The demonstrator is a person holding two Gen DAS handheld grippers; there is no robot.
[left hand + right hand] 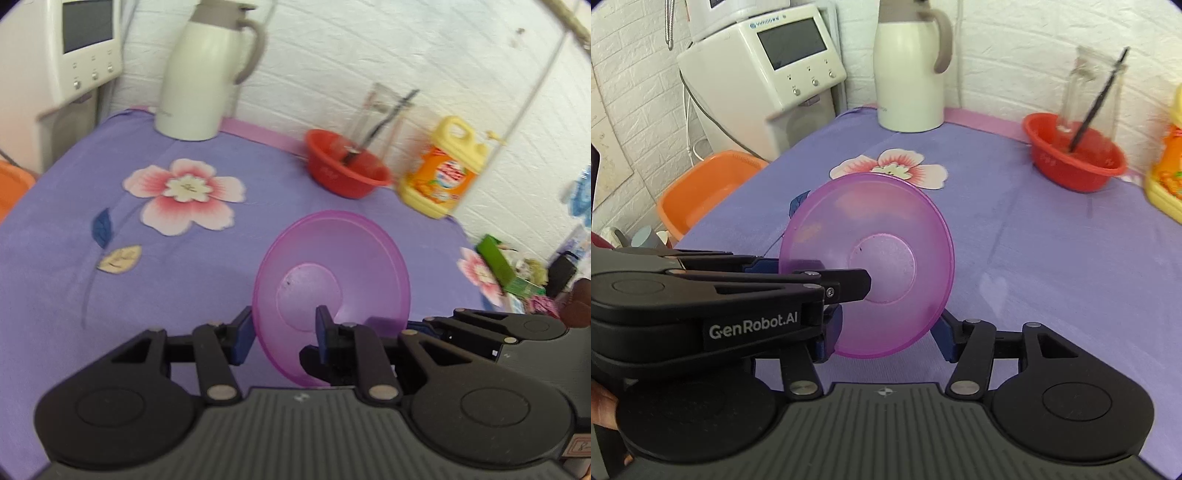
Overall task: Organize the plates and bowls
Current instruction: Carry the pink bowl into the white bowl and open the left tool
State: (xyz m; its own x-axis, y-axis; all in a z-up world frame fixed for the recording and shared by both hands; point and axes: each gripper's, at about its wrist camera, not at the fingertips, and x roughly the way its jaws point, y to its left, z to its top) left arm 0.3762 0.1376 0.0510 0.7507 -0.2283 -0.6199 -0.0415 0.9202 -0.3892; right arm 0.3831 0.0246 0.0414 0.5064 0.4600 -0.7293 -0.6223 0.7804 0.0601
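Observation:
A translucent purple bowl (332, 266) is tipped on edge above the purple flowered tablecloth (110, 295), its hollow facing both cameras. My left gripper (284, 326) is shut on the bowl's wall, one blue pad outside it and one inside. In the right wrist view the bowl (871, 229) has its lower rim between the fingers of my right gripper (886, 339), whose pads touch it on both sides. The left gripper reaches in from the left there, with a fingertip (857, 284) inside the bowl.
A red bowl (1075, 162) holding a glass jar and a dark utensil stands at the back right, beside a yellow detergent bottle (439, 173). A white thermos jug (908, 74) stands at the back. An orange basin (701, 188) and a white machine (764, 70) are off the table's left edge.

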